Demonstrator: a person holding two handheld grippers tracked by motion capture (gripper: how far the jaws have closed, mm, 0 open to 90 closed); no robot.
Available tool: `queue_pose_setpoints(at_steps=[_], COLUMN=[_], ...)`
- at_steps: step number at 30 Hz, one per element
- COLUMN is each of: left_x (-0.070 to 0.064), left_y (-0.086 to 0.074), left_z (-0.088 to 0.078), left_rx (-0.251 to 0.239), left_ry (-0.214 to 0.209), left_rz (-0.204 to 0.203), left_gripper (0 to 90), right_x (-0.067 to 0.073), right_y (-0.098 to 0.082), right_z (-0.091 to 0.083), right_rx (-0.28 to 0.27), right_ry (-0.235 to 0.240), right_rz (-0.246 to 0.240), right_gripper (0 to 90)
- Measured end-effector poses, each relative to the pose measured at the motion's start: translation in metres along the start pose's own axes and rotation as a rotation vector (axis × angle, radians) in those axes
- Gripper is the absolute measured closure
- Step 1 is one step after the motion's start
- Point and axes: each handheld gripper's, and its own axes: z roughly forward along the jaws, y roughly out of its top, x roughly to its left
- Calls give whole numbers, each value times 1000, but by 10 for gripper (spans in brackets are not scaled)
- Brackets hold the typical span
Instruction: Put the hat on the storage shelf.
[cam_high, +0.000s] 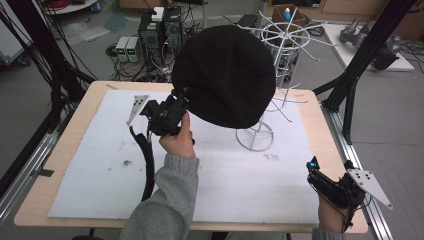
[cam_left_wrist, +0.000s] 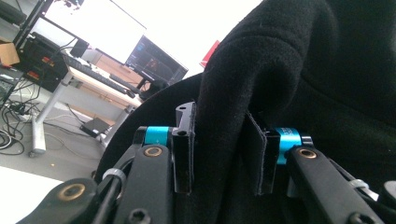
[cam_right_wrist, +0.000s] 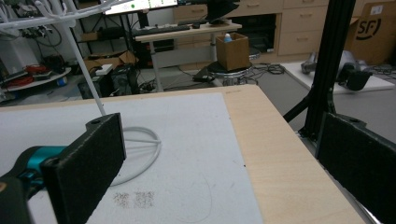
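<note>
- While the left gripper (cam_high: 167, 116) pinches the black hat's (cam_high: 225, 75) folded edge between closed fingers, the hat hangs mid-frame over the white wire rack (cam_high: 280, 75).
- Right gripper (cam_high: 332, 187), lower right above the worktop (cam_high: 310, 125), fingers spread, empty.
- Next, probably: settling the hat onto a rack arm.

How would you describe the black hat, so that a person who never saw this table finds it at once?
Start from the wooden table with its white mat. Toward its far side stands a white wire rack, and the black hat hangs in the air in front of it, its edge pinched by the left gripper. It is the one large, soft, dark thing among thin white wires.
</note>
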Motion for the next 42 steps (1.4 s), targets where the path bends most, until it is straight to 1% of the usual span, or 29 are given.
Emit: queue_pose_setpoints(at_steps=[6, 8, 10, 12, 14, 17, 18, 21, 26, 29, 31, 32, 34, 37, 38, 41, 42], left_x=[0, 1, 2, 3, 3, 4, 4, 5, 8, 10, 11, 12, 12, 12, 12, 12, 13], left_y=[-4, -6, -9, -10, -11, -11, -12, -12, -15, -18, -19, -19, -19, -19, -19, -20, -20], left_z=[0, 1, 1, 1, 1, 1, 1, 1, -1, 0, 0, 0, 0, 0, 0, -2, -2], left_rx=[12, 11, 24, 25, 26, 31, 32, 29, 34, 42, 40, 41, 40, 41, 41, 40, 38], left_ry=[-9, -8, -8, -8, -8, -11, -11, -16, -24, -28, -35, -35, -46, -52, -49, -61, -67], left_rz=[-2, -2, 3, 1, -4, 0, -3, -4, -3, -9, -4, -1, 2, 6, 11, 24, 28], left_gripper=[640, 639, 637, 635, 634, 632, 625, 604, 578, 569, 557, 527, 521, 510, 500, 486, 466], right_x=[0, 0, 0, 0, 0, 0, 0, 0, 1, 1, 0, 0, 0, 0, 0, 0, 0], right_y=[0, 0, 1, 1, 1, 1, 1, 1, 1, 1, 0, 0, 0, 1, 1, 1, 1], right_z=[-1, -1, -1, -1, -1, -1, -1, -2, -2, -1, -1, -1, -1, -1, -1, -2, -2], right_rx=[-6, -9, -7, -12, -12, -11, -11, -13, -12, -15, -16, -16, -15, -14, -14, -15, -12], right_ry=[1, 2, 2, 0, 0, -1, -2, -1, -1, -1, -1, 0, -1, -1, 0, 0, 1], right_rz=[-1, -1, 1, 0, -1, -1, 3, -7, -10, -9, -12, -11, -11, -10, -11, -10, -11], right_gripper=[7, 7, 7, 7, 7, 7, 7, 7, 7, 7, 7, 7, 7, 7, 7, 7, 7])
